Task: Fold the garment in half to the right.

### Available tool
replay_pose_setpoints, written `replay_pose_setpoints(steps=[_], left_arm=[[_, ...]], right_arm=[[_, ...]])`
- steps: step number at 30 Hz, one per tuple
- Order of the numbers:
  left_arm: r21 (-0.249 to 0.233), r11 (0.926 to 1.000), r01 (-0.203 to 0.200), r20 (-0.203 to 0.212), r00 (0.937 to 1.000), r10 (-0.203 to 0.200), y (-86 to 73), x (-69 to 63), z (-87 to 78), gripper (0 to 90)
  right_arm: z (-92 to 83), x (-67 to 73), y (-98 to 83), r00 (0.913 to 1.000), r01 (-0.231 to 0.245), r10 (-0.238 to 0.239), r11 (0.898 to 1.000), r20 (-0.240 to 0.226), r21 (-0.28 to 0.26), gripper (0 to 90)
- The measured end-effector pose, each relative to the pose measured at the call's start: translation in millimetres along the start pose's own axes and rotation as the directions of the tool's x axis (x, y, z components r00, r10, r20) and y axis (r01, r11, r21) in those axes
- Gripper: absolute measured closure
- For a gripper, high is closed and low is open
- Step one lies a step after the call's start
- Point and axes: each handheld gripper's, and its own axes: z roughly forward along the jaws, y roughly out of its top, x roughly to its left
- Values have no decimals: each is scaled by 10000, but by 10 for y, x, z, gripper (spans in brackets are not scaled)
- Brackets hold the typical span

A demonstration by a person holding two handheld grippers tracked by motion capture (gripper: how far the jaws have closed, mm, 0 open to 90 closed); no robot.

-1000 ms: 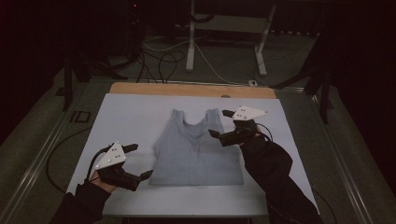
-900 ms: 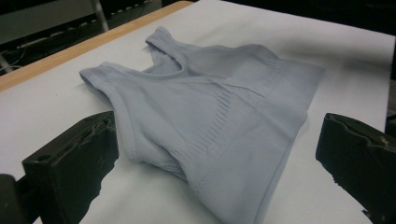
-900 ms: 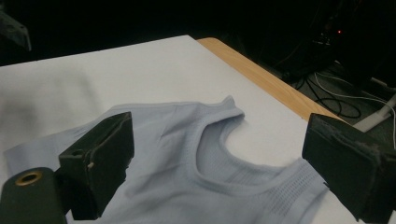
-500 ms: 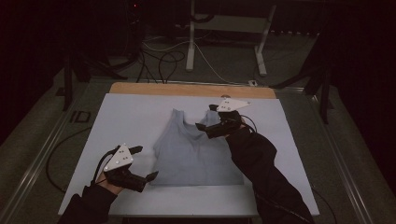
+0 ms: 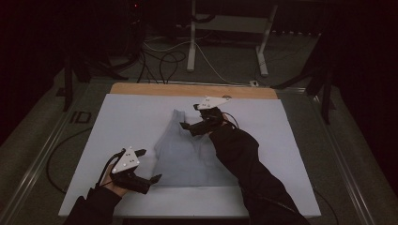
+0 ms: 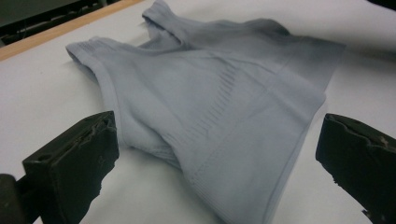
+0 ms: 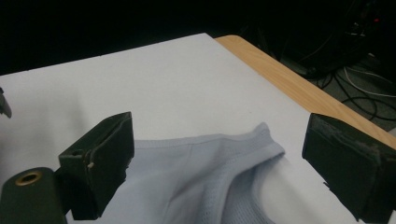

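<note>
On the white worktop (image 5: 117, 122) lies a grey tank top (image 5: 187, 154) — left claw (image 5: 152, 180) gaping at its seven-o'clock hem corner, right claw (image 5: 187, 127) gaping over a twelve-o'clock strap — each must next close, I judge.

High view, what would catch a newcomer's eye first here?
A pale blue tank top lies flat mid-table on the white sheet, bright against the dark room. The right claw hovers open at its shoulder straps on the far side. The left claw, also open, sits at the near left hem corner.
</note>
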Motion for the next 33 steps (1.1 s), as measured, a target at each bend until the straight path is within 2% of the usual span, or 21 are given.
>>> replay_pose_setpoints(steps=[4,7,8,11,13,16,19,21,23,27,33], left_arm=[[379,9989,275,52,9996,-278,-45,12,50,4],[955,9946,408,116,9990,-421,-84,29,102,4],[1166,9923,424,92,9990,-438,-98,34,120,4],[1390,9892,462,124,9988,-484,-140,41,161,4],[1547,9874,329,172,9992,-360,-151,29,185,4],[2025,9786,351,150,9991,-390,-164,22,230,4],[2567,9659,335,85,9993,-370,-176,4,264,11],[2815,9581,524,-192,9986,-489,-173,-10,282,32],[2856,9548,828,-102,9965,-834,-167,1,283,70],[2920,9514,974,-189,9952,-961,-160,8,278,150],[3384,9367,901,-39,9955,-944,-184,-25,308,231]], right_arm=[[140,-2,0,9999,-67,69,9999,-126,94,93],[241,-11,-9,9999,-36,39,9998,-154,173,93],[268,-10,-10,9998,-58,63,9997,-180,232,93],[334,-30,-22,9998,-14,20,9993,-177,368,93],[369,-47,-29,9999,-38,45,9991,-151,434,93],[416,-73,-32,9999,-130,135,9986,-97,505,93],[474,-111,-36,9999,-113,117,9980,-69,618,93],[508,-128,-40,9998,-183,189,9970,-71,756,93],[533,-152,-47,9999,-148,155,9966,-76,807,93],[579,-201,-41,9998,-189,191,9956,-14,913,93],[664,-266,-23,9995,-300,282,9918,163,1240,93]])
